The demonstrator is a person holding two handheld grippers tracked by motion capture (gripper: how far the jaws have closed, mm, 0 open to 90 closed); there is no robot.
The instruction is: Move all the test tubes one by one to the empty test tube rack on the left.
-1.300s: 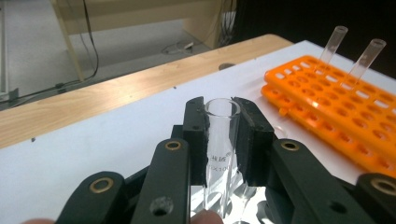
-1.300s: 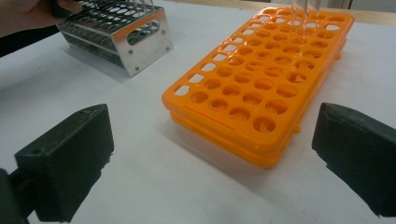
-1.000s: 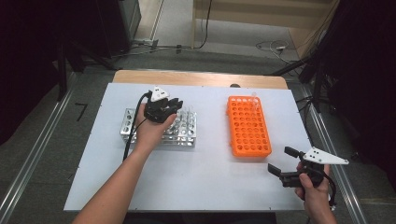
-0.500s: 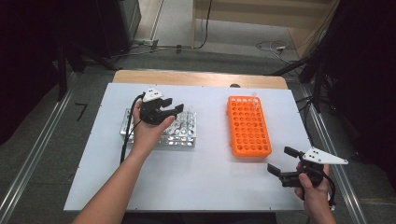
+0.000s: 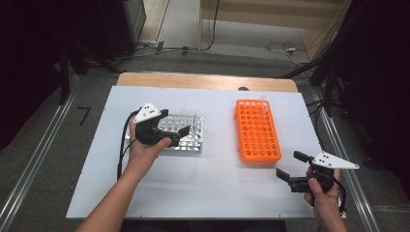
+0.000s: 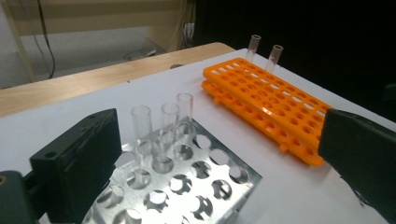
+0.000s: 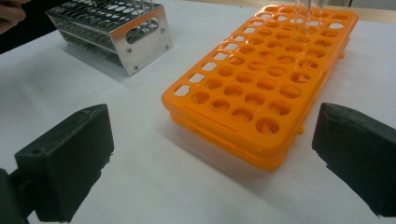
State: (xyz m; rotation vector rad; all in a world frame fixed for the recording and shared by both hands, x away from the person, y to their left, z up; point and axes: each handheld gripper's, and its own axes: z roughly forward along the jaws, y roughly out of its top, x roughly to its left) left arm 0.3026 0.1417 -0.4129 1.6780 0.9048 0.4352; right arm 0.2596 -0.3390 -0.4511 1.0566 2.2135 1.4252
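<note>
Since a moment ago my left claw [image 5: 174, 132] has slid back over the metal rack [image 5: 194, 145] and just opened wide, empty, so next I must pinch one thin, slippery glass tube [image 6: 141, 122] gently near its top.

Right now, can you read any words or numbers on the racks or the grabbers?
None: no words, numbers or signs can be read.
Orange rack: plain, no label shows.
Metal rack: bare metal, nothing printed.
Glass tubes: clear, no marks.
Left gripper and right gripper: plain black jaws, no writing.
</note>
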